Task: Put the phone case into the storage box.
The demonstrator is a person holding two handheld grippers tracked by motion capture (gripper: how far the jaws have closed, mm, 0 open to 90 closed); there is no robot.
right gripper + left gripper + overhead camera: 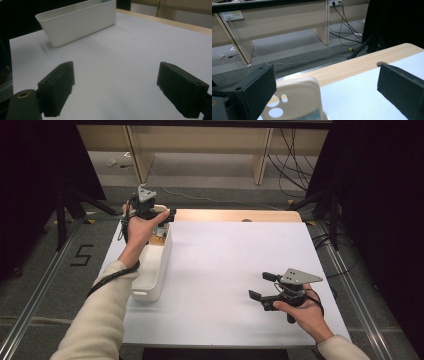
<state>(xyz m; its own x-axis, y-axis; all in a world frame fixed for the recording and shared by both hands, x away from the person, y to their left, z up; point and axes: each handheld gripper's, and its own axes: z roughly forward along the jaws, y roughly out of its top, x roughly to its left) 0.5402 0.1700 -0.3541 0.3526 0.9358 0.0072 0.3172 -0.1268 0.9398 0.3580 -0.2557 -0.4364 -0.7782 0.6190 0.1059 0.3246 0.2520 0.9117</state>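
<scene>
My left gripper hovers over the far end of a long white bin at the table's left edge. In the left gripper view its jaws stand wide apart. A cream phone case with camera cut-outs rises between them, close to the left jaw and well clear of the right one. What the case rests on is hidden. My right gripper is held low over the white sheet at the near right, open, with nothing between its fingers. The bin lies ahead of it.
A white sheet covers the table, and a bare wooden strip with a small round hole runs along the far edge. Beyond it are grey floor, desk legs, loose cables and black stand legs.
</scene>
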